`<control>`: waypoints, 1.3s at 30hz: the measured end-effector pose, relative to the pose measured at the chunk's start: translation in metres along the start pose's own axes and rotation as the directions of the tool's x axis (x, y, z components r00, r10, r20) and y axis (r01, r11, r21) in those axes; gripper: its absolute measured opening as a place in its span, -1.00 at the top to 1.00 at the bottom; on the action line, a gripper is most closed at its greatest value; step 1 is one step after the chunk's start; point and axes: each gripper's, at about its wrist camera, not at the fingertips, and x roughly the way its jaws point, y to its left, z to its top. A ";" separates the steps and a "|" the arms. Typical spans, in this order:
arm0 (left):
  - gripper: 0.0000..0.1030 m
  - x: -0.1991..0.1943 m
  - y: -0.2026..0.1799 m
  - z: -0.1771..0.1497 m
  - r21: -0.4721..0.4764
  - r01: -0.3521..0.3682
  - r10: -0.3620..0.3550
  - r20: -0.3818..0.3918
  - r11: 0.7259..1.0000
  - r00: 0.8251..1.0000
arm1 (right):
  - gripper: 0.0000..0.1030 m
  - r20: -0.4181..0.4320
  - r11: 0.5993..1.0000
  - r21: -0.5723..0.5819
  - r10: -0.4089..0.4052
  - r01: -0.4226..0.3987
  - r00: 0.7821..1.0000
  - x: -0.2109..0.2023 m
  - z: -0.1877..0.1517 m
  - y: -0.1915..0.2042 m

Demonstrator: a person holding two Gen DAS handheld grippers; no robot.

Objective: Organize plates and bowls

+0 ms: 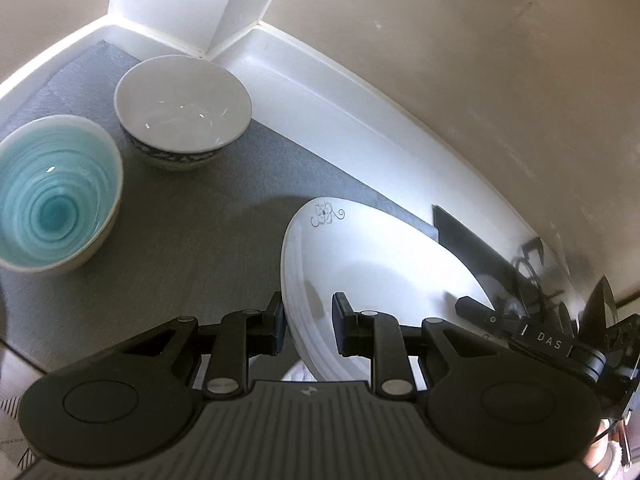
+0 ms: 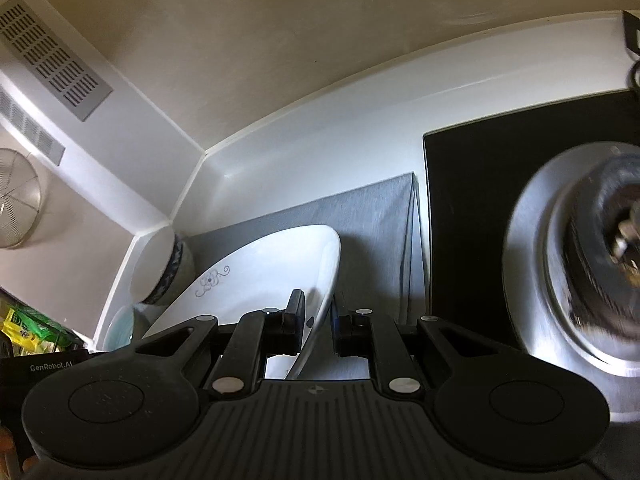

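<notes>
A white plate with a small flower print (image 1: 372,264) is held tilted above the grey mat (image 1: 192,240). My left gripper (image 1: 310,326) is shut on its near-left rim. My right gripper (image 2: 318,320) is shut on the opposite rim of the same plate (image 2: 260,276); that gripper also shows at the right of the left wrist view (image 1: 480,316). A teal swirl bowl (image 1: 52,196) and a white bowl with a blue pattern (image 1: 182,110) stand upright on the mat at the left, apart from the plate. In the right wrist view the patterned bowl (image 2: 168,272) and teal bowl (image 2: 120,328) lie behind the plate.
White wall ledges (image 1: 320,80) border the mat at the back. A black hob (image 2: 464,200) with a steel burner (image 2: 560,264) sits right of the mat. A vent grille (image 2: 52,56) and a wire strainer (image 2: 16,200) hang on the left wall.
</notes>
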 end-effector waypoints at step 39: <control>0.51 -0.028 0.001 -0.107 0.236 -0.023 0.051 -0.116 0.971 0.992 | 0.70 0.062 0.999 0.024 -0.048 0.047 0.997 -0.058 -0.119 -0.020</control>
